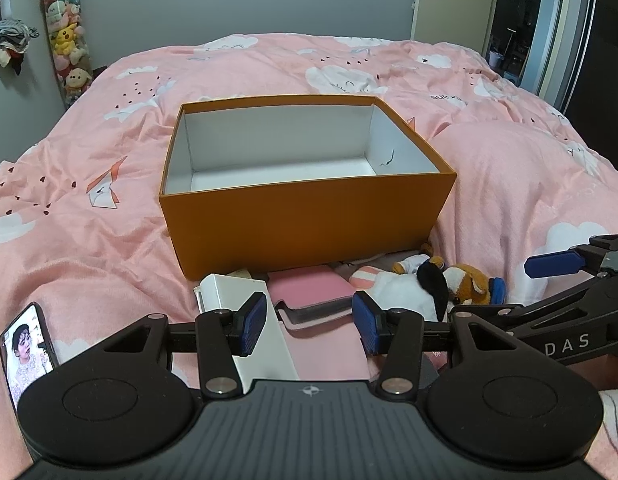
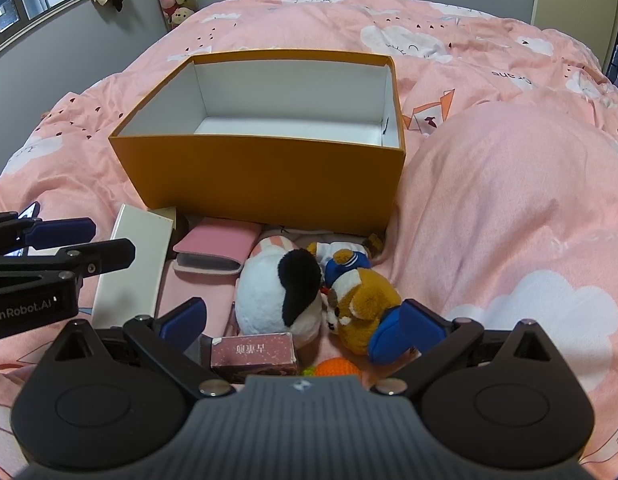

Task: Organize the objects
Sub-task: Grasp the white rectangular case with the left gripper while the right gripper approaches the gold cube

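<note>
An open orange box with a white, empty inside stands on the pink bed; it also shows in the right wrist view. In front of it lie a white box, a pink pouch, a white-and-black plush, a brown plush, a small pink carton and an orange crochet ball. My left gripper is open above the white box and pink pouch. My right gripper is open, low over the plush toys.
A phone with a lit screen lies at the left on the pink duvet. A raised duvet mound sits right of the box. Plush toys hang on the far wall. A door stands at the back right.
</note>
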Demonstrator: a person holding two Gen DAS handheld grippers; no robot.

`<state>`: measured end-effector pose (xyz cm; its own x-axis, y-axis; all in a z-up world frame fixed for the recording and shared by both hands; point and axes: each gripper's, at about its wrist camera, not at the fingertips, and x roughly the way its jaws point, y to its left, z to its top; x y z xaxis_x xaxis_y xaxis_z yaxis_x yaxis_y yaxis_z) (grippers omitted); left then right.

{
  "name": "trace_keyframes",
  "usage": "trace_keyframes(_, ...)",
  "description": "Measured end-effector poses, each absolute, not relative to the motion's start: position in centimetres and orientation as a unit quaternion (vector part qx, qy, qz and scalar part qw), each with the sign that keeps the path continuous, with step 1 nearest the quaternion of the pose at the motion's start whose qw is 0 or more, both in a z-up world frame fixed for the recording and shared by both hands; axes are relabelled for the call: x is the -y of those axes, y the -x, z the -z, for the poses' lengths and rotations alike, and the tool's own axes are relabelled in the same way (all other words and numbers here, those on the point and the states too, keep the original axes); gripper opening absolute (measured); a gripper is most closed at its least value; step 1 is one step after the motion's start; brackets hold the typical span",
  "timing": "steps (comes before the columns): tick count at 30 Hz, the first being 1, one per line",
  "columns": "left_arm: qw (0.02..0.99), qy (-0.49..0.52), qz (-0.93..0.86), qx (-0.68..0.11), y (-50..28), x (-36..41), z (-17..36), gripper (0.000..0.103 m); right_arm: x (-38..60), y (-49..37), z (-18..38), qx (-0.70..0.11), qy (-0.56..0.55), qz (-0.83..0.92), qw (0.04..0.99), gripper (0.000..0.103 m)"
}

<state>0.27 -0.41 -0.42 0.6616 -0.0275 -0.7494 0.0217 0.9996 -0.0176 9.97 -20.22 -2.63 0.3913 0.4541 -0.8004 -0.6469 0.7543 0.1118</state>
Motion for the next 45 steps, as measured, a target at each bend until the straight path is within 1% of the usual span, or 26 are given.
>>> trace_keyframes(4,0.905,0.023,0.022,-0.424,-0.3,-0.5,0.5,0.055,20.1,-10.1,2.6,-0.443,0.111,-0.338,0.823,0.102)
trace_keyframes(6,0.899,0.036,0.019,-0.436,-0.4,-1.1,0.9,0.049,19.9,-10.0,2.6,-0.442,0.115,-0.342,0.821,0.102)
trace_keyframes(7,0.895,0.043,0.016,-0.443,-0.4,-1.5,1.0,0.045,19.8,-10.1,2.6,-0.443,0.117,-0.343,0.82,0.101)
trace_keyframes(8,0.893,0.049,0.013,-0.447,-0.4,-1.8,1.1,0.042,19.7,-10.1,2.6,-0.444,0.118,-0.346,0.818,0.098)
trace_keyframes(9,0.892,0.054,0.011,-0.448,-0.3,-2.1,1.1,0.042,19.6,-10.2,2.5,-0.445,0.117,-0.351,0.816,0.09)
trace_keyframes(11,0.894,0.062,0.003,-0.444,0.0,-2.8,1.0,0.041,19.4,-10.5,2.4,-0.447,0.117,-0.36,0.811,0.077)
trace_keyframes(14,0.895,0.074,-0.019,-0.439,0.2,-4.2,0.7,0.041,18.7,-10.9,2.0,-0.442,0.124,-0.375,0.805,0.071)
trace_keyframes(15,0.893,0.079,-0.031,-0.442,0.1,-4.7,0.7,0.041,18.3,-11.0,1.8,-0.439,0.127,-0.381,0.804,0.065)
trace_keyframes(18,0.881,0.111,-0.045,-0.458,-0.1,-6.3,1.5,0.042,16.8,-11.1,1.3,-0.43,0.131,-0.408,0.795,0.054)
trace_keyframes(19,0.874,0.128,-0.041,-0.467,-0.3,-6.8,1.9,0.044,16.2,-11.1,1.2,-0.428,0.134,-0.417,0.79,0.053)
trace_keyframes(20,0.868,0.144,-0.036,-0.474,-0.4,-7.2,2.4,0.047,15.4,-11.0,1.2,-0.425,0.14,-0.429,0.784,0.049)
trace_keyframes(21,0.861,0.156,-0.036,-0.482,-0.6,-7.6,2.9,0.048,14.7,-11.0,1.2,-0.424,0.146,-0.439,0.779,0.045)
trace_keyframes(24,0.852,0.156,-0.044,-0.498,-1.0,-7.7,4.0,0.049,12.6,-10.7,2.1,-0.434,0.166,-0.464,0.755,0.044)
trace_keyframes(27,0.845,0.157,-0.041,-0.509,-1.4,-7.4,4.9,0.052,11.1,-10.5,3.3,-0.447,0.18,-0.475,0.736,0.044)
trace_keyframes(36,0.833,0.166,-0.029,-0.527,-2.6,-7.4,7.2,0.052,9.4,-10.5,4.9,-0.466,0.196,-0.481,0.716,0.044)
trace_keyframes(38,0.834,0.171,-0.023,-0.525,-2.6,-7.5,7.4,0.048,9.3,-10.7,5.0,-0.47,0.198,-0.479,0.715,0.044)
trace_keyframes(41,0.837,0.168,-0.024,-0.52,-2.5,-7.3,7.3,0.046,8.9,-11.0,5.3,-0.475,0.201,-0.475,0.713,0.044)
trace_keyframes(45,0.849,0.16,-0.024,-0.504,-2.1,-6.9,6.6,0.038,8.6,-11.3,5.4,-0.477,0.2,-0.473,0.713,0.044)
